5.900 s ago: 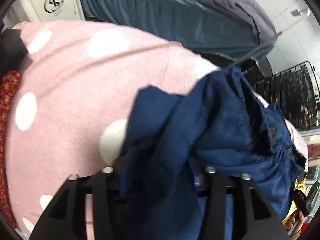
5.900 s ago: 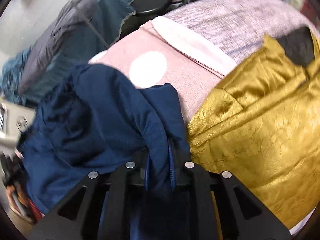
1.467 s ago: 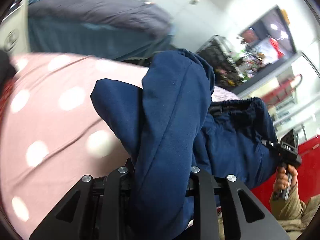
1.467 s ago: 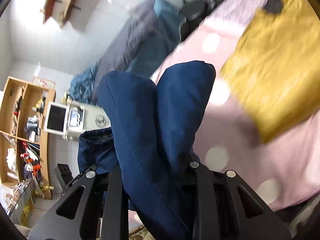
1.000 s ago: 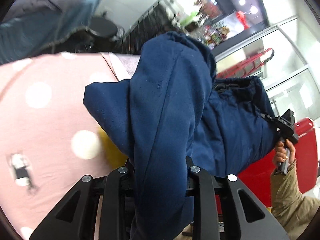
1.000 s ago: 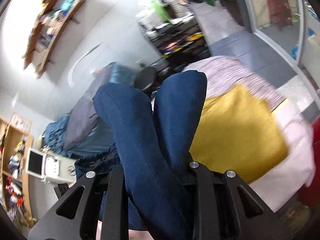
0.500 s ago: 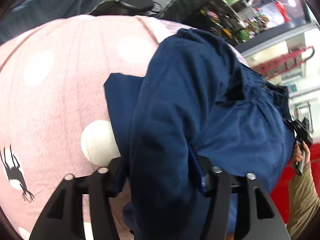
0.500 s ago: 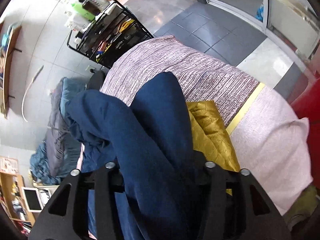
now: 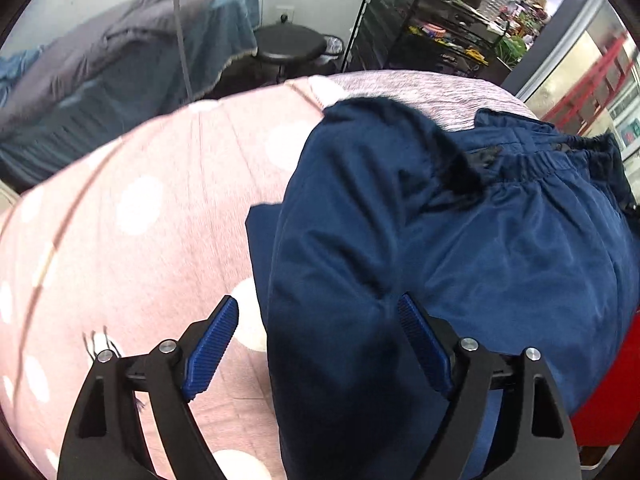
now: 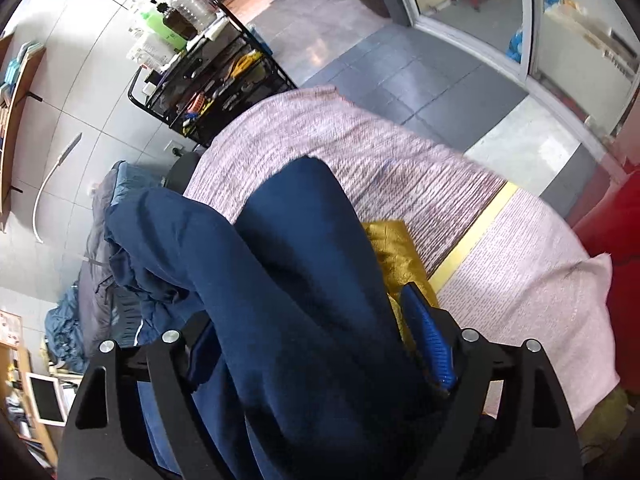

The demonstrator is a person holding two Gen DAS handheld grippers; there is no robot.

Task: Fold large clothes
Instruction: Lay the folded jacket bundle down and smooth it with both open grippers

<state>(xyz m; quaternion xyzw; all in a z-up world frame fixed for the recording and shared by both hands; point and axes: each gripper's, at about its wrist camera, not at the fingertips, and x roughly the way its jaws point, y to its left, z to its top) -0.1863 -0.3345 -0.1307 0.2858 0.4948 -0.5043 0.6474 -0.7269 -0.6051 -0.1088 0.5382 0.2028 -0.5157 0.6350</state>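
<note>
Left gripper (image 9: 318, 320) opening, blue ribbed pads (image 9: 212, 342) spread wide, no pad pressing cloth; navy trousers (image 9: 460, 248) heaped between and over the far pad side, free of any pinch. Right gripper (image 10: 316, 328) likewise opening, pads (image 10: 428, 340) parted, a thick fold of the same navy trousers (image 10: 288, 300) bulging up between the fingers and hiding most of the near-side pad.

Outward from the left gripper: pink polka-dot blanket (image 9: 132, 216) under and beside the trousers, a paler knitted spread (image 9: 420, 88) beyond. Gathered elastic waistband (image 9: 552, 160) at the far right of the left view, legs running back toward the grippers, long axis roughly from waistband to pads; lying bunched rather than flat.

Outward from the right gripper: gold garment (image 10: 396, 256) just beside the trousers, partly covered by them, touching the right pad. Farther off, black wire rack (image 10: 212, 80) with bottles, round black stool (image 9: 290, 46), grey-blue bedding (image 9: 120, 64), glass door (image 10: 480, 4), red surface (image 10: 624, 240) at the edge.
</note>
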